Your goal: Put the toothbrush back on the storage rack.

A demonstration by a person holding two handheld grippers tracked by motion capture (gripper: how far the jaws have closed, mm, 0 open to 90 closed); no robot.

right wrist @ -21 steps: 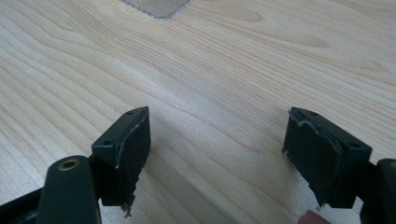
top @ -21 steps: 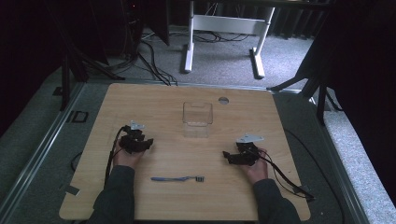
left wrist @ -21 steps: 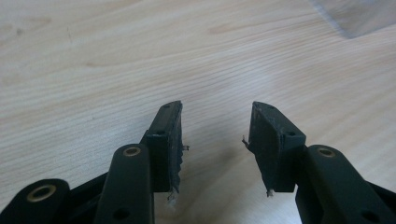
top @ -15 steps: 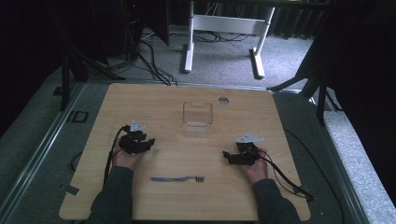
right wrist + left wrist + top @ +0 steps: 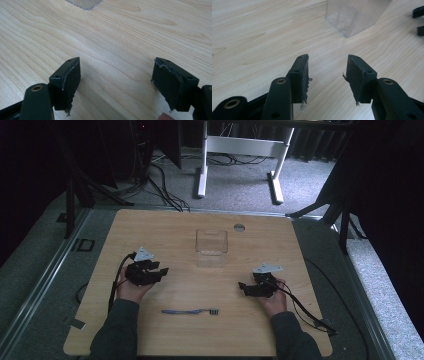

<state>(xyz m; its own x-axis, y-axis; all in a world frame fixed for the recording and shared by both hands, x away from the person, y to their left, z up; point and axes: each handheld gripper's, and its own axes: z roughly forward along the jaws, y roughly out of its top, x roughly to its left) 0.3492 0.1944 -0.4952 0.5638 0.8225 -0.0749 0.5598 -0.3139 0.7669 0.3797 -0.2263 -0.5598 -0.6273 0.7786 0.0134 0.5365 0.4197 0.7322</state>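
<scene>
Lying crosswise near the worktop's point(image 5: 300, 245) front edge, the toothbrush point(image 5: 190, 311) points its bristle head right, between both hands. Left hand-held gripper point(image 5: 159, 269) and right hand-held gripper point(image 5: 243, 287) gape wide, empty; the clear container point(image 5: 211, 242) waits beyond.

Your left gripper view cuts the clear container point(image 5: 355, 16) off at the top edge; the right gripper view catches just its corner point(image 5: 85, 3). Toothbrush point(image 5: 190, 311) bristles too small to tell, high view.
</scene>
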